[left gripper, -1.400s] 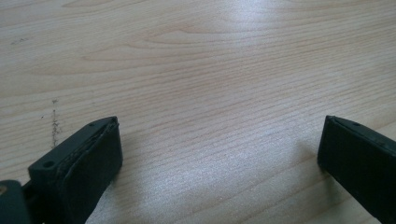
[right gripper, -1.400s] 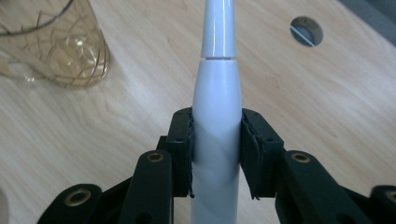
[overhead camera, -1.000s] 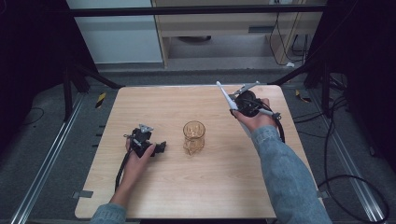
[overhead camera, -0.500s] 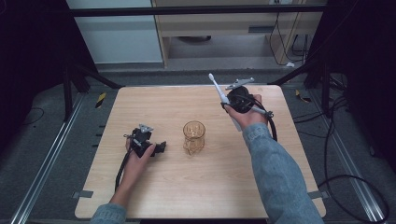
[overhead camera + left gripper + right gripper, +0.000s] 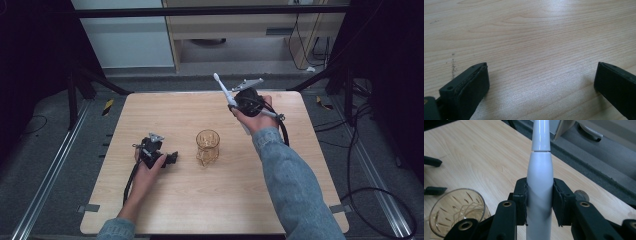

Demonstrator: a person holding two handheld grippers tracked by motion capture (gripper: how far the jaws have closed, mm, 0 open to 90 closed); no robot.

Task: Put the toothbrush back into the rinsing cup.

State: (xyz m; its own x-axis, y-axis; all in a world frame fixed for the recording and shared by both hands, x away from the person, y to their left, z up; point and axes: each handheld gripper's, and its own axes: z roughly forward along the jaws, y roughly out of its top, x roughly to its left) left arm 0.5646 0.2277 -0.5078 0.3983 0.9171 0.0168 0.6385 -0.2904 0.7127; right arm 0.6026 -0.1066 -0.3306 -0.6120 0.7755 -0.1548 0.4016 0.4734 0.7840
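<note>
Over on the left, the left gripper [image 5: 172, 158] rested on the table [image 5: 165, 210], jaws spread wide with nothing between them. In the middle stood the amber glass cup [image 5: 207, 146], upright, mouth open. To the right, the right gripper [image 5: 539, 202] was clamped on the white electric toothbrush [image 5: 230, 100], held above the table's far edge, brush head tilted up and away. To land it well, I reckoned, tip the handle end down over the cup's mouth, centre it, and lower gently so the glass wouldn't topple.

White toothbrush [image 5: 540, 182], amber glass cup [image 5: 207, 146]
</note>
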